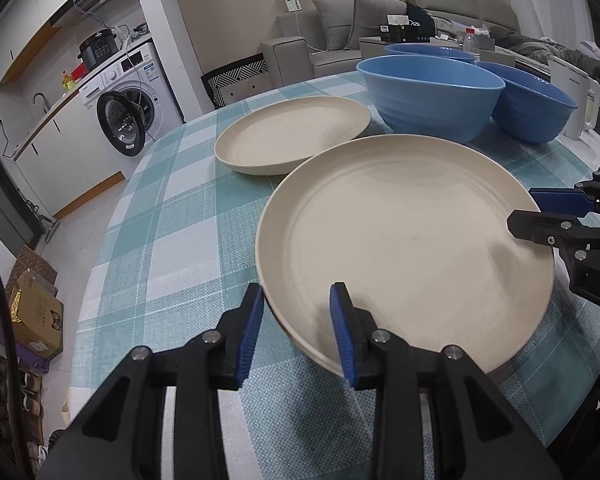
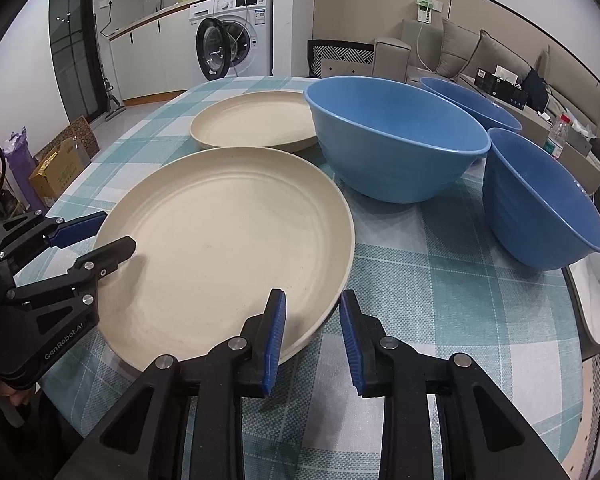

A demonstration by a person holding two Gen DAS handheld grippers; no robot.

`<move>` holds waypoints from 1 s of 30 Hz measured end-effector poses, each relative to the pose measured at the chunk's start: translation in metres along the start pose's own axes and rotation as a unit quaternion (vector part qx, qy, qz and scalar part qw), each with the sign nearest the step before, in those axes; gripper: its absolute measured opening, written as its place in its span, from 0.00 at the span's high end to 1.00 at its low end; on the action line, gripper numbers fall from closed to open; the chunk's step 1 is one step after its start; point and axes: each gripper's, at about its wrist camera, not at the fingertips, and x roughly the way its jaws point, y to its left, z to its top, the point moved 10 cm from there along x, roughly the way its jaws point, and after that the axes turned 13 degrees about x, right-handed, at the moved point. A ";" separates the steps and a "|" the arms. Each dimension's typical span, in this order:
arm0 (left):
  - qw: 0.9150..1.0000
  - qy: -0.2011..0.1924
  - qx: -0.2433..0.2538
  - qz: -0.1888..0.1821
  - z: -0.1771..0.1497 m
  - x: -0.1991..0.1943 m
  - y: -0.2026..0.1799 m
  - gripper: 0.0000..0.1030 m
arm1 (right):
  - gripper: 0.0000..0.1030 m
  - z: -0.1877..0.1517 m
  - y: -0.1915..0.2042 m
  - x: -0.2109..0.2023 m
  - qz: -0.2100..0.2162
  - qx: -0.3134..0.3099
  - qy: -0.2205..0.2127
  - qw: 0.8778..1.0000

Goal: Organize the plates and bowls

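Note:
A large beige plate (image 1: 400,236) (image 2: 224,248) lies near me on the checked tablecloth. A second beige plate (image 1: 292,134) (image 2: 256,120) lies behind it. Three blue bowls stand at the back: a big one (image 1: 432,96) (image 2: 396,140), one at its right (image 1: 534,104) (image 2: 540,204), one behind (image 1: 428,51) (image 2: 468,104). My left gripper (image 1: 298,312) (image 2: 110,230) is open and straddles the near plate's left rim. My right gripper (image 2: 312,320) (image 1: 534,210) is open and straddles the plate's right rim.
The round table (image 1: 172,208) drops off at its left edge to the floor, where cardboard boxes (image 1: 36,312) stand. A white kettle (image 1: 576,96) stands right of the bowls. A washing machine (image 2: 232,46) and sofa (image 1: 340,36) lie beyond.

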 end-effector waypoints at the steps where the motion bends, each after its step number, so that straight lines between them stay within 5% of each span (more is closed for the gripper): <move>1: 1.000 0.001 0.000 0.000 0.000 0.000 0.000 0.68 | 0.72 0.000 0.000 0.000 0.001 0.000 0.000 1.000; 13: 1.000 -0.001 -0.004 -0.013 0.000 0.000 -0.001 0.62 | 0.68 0.000 -0.001 0.001 0.017 0.006 0.005 1.000; 23: 0.999 -0.015 -0.028 -0.040 0.006 -0.009 0.005 0.50 | 0.29 0.013 0.003 -0.017 0.045 0.015 -0.019 0.999; 30: 0.997 -0.034 -0.059 -0.047 0.012 -0.021 0.021 0.43 | 0.15 0.034 0.016 -0.046 0.064 0.006 -0.068 0.996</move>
